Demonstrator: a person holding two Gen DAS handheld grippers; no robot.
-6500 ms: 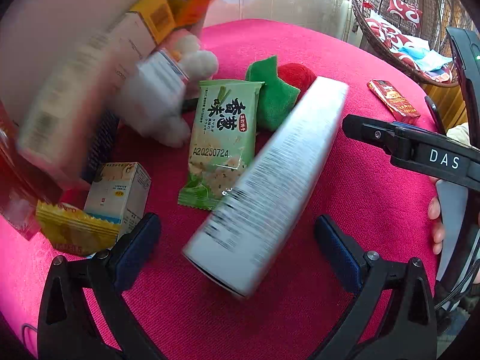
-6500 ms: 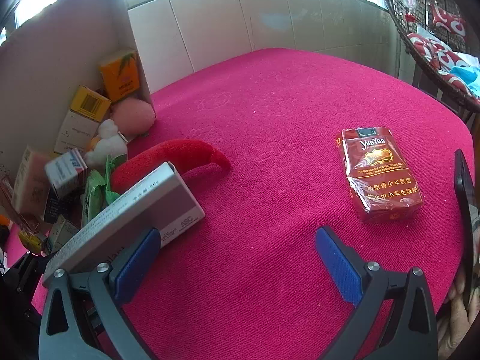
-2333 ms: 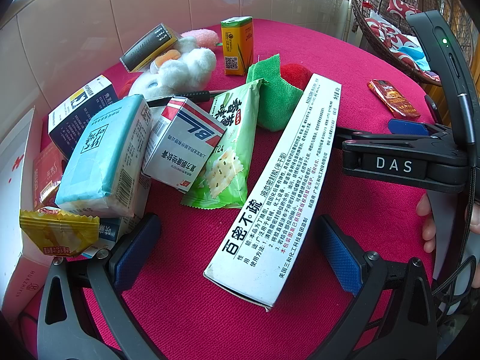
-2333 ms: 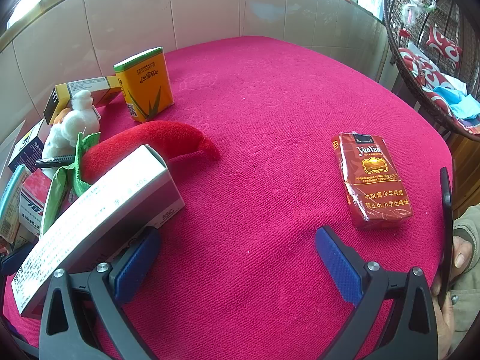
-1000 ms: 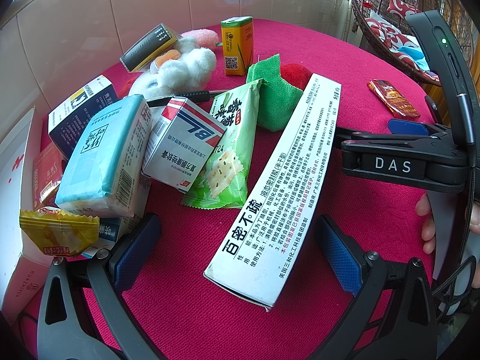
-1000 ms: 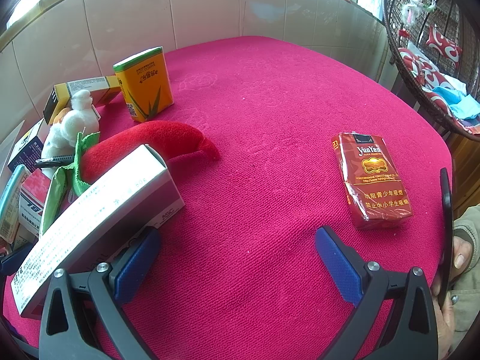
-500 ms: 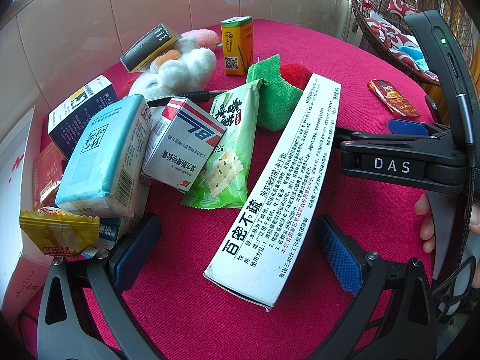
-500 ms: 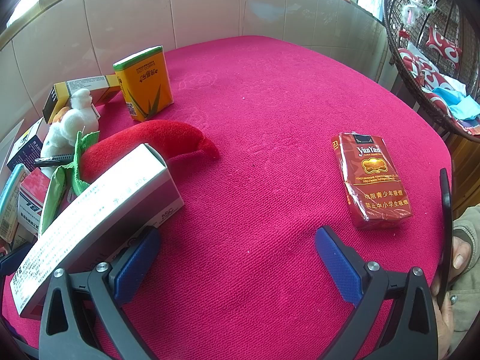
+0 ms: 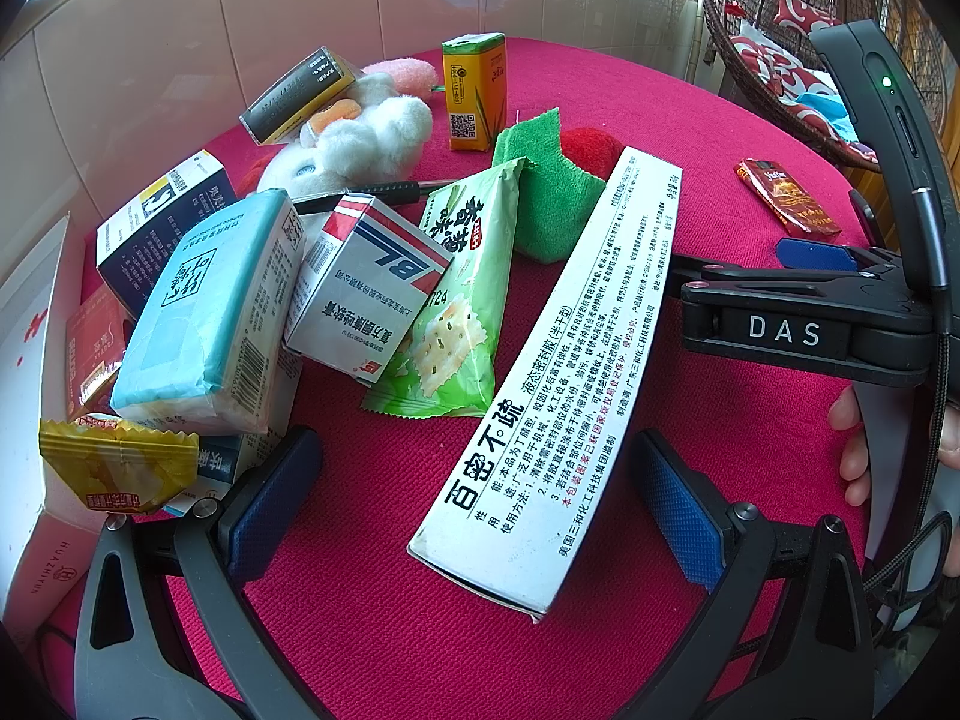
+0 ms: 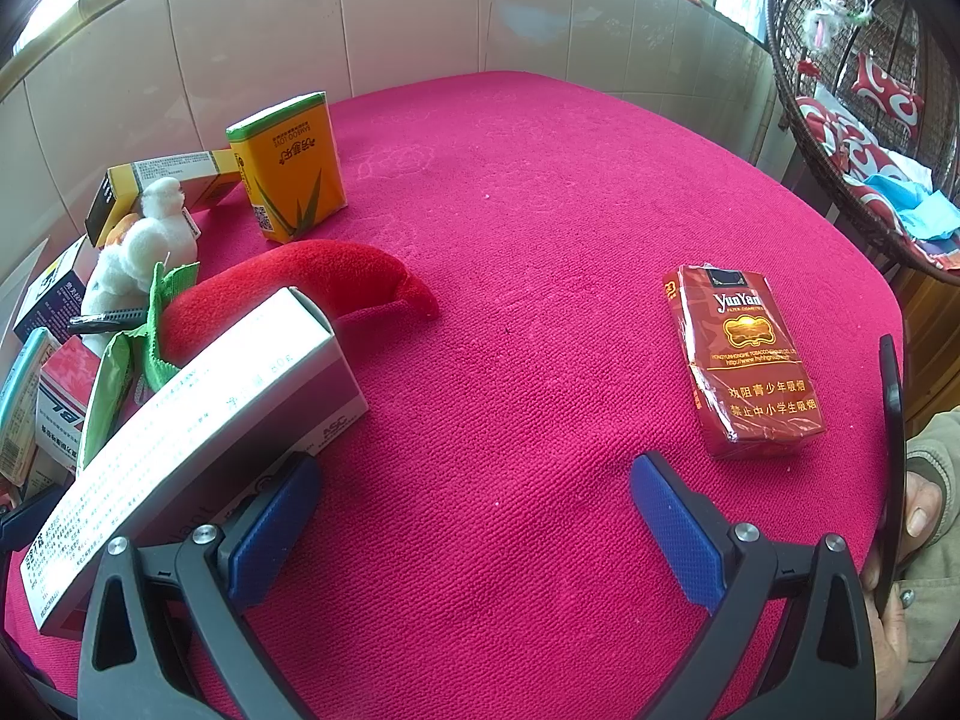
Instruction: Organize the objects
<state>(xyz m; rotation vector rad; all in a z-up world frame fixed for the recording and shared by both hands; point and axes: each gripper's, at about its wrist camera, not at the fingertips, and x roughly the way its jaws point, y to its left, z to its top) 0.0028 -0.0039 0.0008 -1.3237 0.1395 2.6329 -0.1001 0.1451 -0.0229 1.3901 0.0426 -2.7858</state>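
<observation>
Both grippers hover low over the pink tablecloth (image 10: 540, 210), jaws spread wide and holding nothing. Between the fingers of the left gripper (image 9: 480, 510) lies the near end of the long white box (image 9: 558, 384), which runs toward one o'clock, its far corner close beside the right gripper (image 9: 798, 294). From nine to twelve o'clock in the left view the pile crowds together: blue tissue pack (image 9: 210, 312), BL carton (image 9: 366, 294), green cracker packet (image 9: 456, 312), green cloth (image 9: 549, 192), white plush (image 9: 348, 144), yellow tin (image 9: 474, 90). The right gripper (image 10: 474, 534) faces bare cloth from eleven to one o'clock, right out to the table's curved far edge; the red cigarette pack (image 10: 744, 360) lies alone at two o'clock, near the right rim.
</observation>
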